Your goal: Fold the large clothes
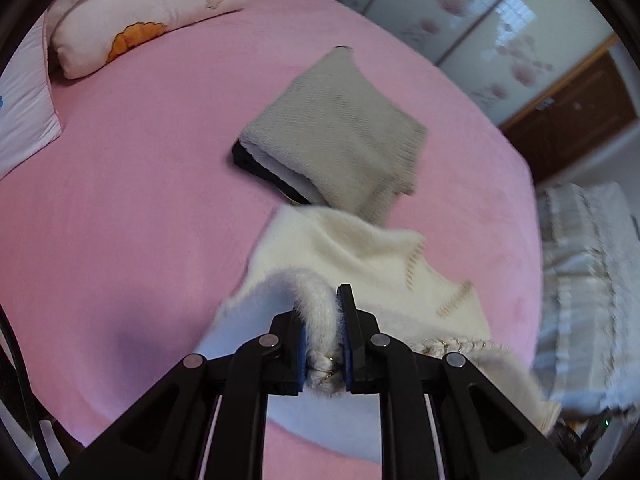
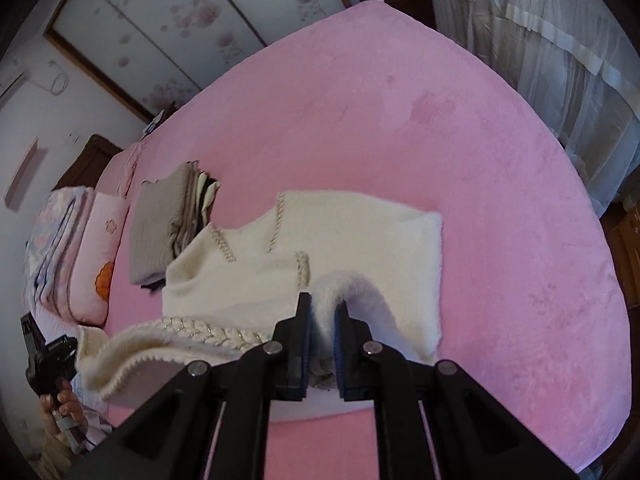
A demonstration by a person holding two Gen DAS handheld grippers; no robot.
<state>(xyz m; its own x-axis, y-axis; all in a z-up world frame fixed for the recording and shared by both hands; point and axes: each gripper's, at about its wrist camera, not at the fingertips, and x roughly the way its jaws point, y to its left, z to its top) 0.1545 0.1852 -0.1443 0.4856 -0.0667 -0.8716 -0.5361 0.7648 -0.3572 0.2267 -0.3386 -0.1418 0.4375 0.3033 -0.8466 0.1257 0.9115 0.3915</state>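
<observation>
A fluffy cream sweater (image 1: 360, 256) with braided beige trim hangs lifted above the pink bed (image 1: 140, 200). My left gripper (image 1: 322, 304) is shut on a bunched fold of its edge. In the right wrist view the same sweater (image 2: 360, 240) drapes down onto the bed (image 2: 480, 160), and my right gripper (image 2: 324, 308) is shut on another bunched fold of it. The braided hem (image 2: 192, 330) sags between the two grips. The person's hand on the left gripper's handle (image 2: 60, 400) shows at the lower left of the right wrist view.
A stack of folded clothes, grey on top (image 1: 340, 132) (image 2: 160, 224), lies just beyond the sweater. Pink pillows (image 1: 140, 12) (image 2: 100, 260) sit at the bed's head. Sliding wardrobe doors (image 1: 480, 20) and white curtains (image 2: 540, 40) border the bed.
</observation>
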